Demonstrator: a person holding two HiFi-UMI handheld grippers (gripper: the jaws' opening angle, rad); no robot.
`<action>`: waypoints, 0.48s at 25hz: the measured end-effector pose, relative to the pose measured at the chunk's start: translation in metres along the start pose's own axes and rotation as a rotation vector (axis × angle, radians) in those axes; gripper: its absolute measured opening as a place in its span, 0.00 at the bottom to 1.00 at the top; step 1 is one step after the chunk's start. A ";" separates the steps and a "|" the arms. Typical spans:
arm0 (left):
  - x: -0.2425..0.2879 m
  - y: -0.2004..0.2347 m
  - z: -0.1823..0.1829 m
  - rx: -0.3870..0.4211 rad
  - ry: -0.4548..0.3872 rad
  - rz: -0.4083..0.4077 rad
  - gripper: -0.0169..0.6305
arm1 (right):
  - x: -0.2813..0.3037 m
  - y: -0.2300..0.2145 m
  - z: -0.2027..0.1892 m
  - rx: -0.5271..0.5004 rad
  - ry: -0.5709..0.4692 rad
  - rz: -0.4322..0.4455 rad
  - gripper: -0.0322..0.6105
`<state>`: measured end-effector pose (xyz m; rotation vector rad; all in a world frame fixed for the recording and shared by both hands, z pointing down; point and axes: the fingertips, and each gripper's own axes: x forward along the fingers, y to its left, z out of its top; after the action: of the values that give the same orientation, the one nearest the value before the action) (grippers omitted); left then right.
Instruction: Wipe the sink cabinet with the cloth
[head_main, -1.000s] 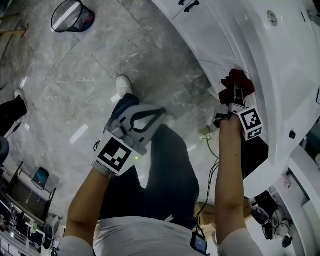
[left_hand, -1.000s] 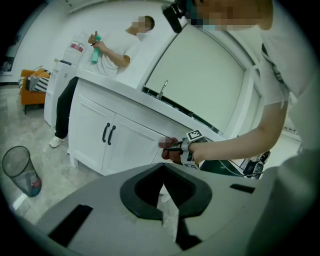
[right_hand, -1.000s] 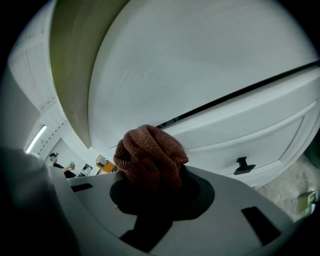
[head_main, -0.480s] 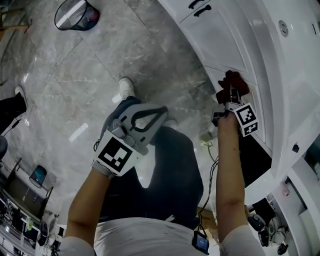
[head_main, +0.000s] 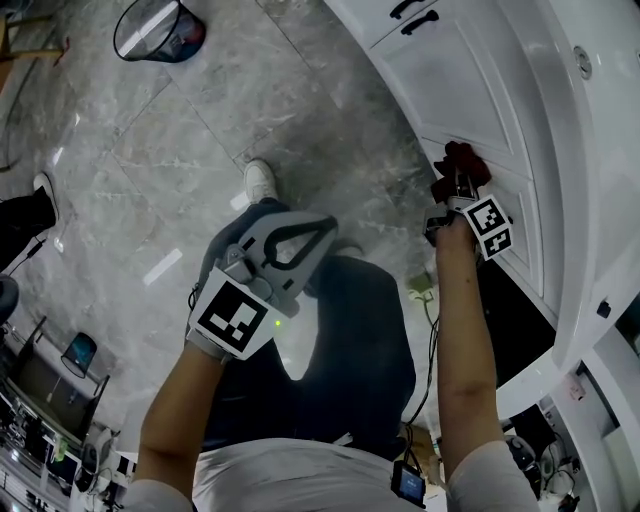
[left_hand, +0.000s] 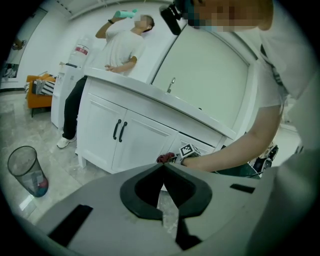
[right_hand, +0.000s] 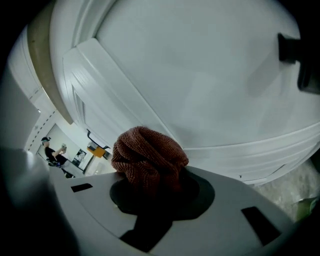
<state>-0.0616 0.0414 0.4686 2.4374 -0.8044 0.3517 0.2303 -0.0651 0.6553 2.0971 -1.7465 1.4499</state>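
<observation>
Left gripper (head_main: 326, 224): jaws closed tip to tip on nothing, over the thigh, pretty much where it was a second ago.
Right gripper (head_main: 461, 186): clamped on the cloth, arm stretched out.
Cloth (head_main: 457, 160): dark red wad pressed on the cabinet (head_main: 450, 75) front; it's slid a bit toward the handles (head_main: 415, 15) since before.
Right gripper view only: the cloth (right_hand: 147, 155) knit up close, bulging out of the right gripper (right_hand: 155, 176) against a white panel.
Left gripper view only: the left gripper (left_hand: 162, 165) jaws meeting, the cabinet (left_hand: 137, 142) side-on, tap (left_hand: 171, 84) on top, another person (left_hand: 120, 47) at the far end.
Bin (head_main: 155, 30): far off on the floor (head_main: 200, 130).
</observation>
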 end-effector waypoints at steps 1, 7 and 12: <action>0.001 0.000 -0.001 0.007 0.000 -0.002 0.04 | 0.003 -0.002 -0.002 0.003 0.003 -0.003 0.20; 0.002 -0.002 -0.006 0.036 0.021 -0.014 0.04 | 0.010 -0.014 -0.012 0.005 -0.003 -0.012 0.20; 0.000 -0.005 -0.004 0.037 0.023 -0.026 0.04 | 0.005 -0.017 -0.012 -0.003 -0.017 0.008 0.20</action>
<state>-0.0585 0.0475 0.4700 2.4711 -0.7624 0.3880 0.2364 -0.0559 0.6743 2.1098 -1.7631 1.4352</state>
